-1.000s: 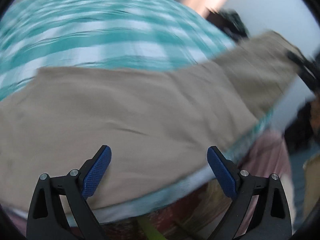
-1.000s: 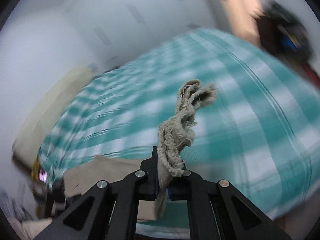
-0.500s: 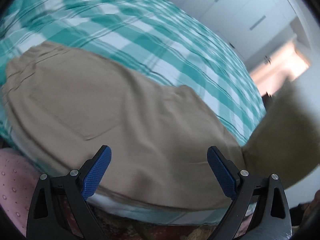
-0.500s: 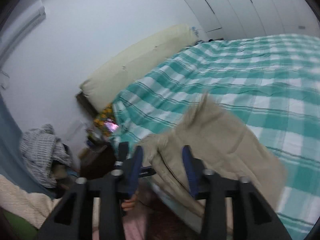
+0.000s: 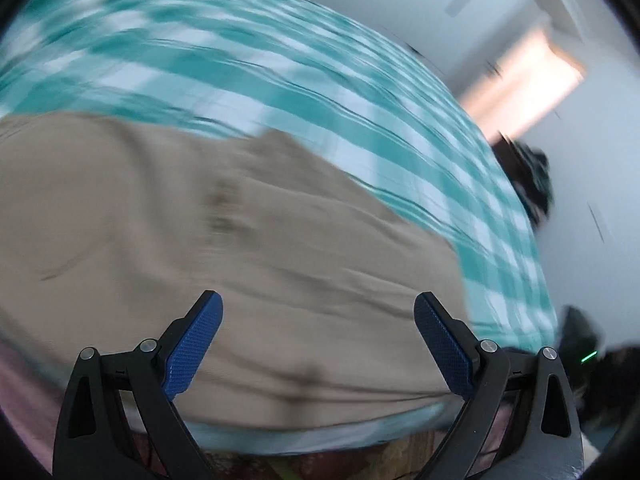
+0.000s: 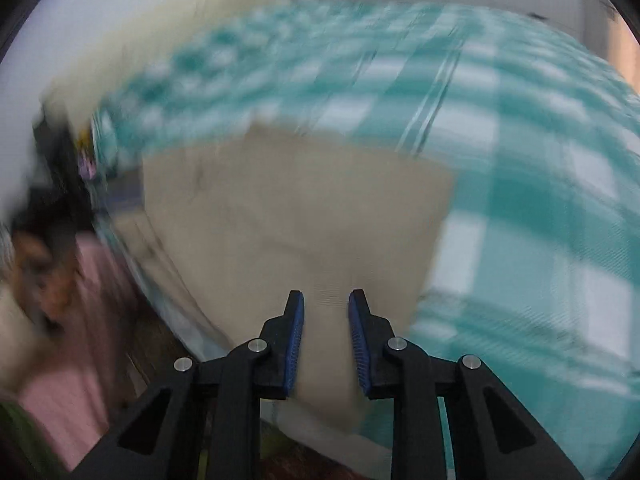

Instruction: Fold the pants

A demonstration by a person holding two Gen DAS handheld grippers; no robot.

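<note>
Pants [image 5: 224,240] of tan cloth lie on the teal-and-white checked bedspread [image 5: 304,80], along the near edge of the bed, already doubled into a broad panel with creases running across it. Both views are motion-blurred, so seams and hems cannot be made out exactly.

Left side: the left gripper [image 5: 316,332] hangs over the near part of the panel with its blue pads [image 5: 192,344] set wide apart and nothing between them. Judged from this, it is free to act as the anchoring or smoothing tool. Keep it clear of the cloth until a fold edge has been chosen, then come down on one layer stack only.

Right side: the right gripper [image 6: 326,336] points down at the near corner of the same panel [image 6: 296,216], close to the mattress edge. Its jaws stand narrowly apart and are closing. Tan fabric shows in the gap, but the pads do not appear to press on it, and whether any layer is caught cannot be confirmed.

Procedure, as a judgement: the step in hand is taking hold of the near corner for the next fold.
1. Pinch all layers together at the corner.
2. Lift only enough to clear the bedspread.
3. Carry the edge across in line with the far edge.
4. Avoid catching the bedspread beneath.
</note>
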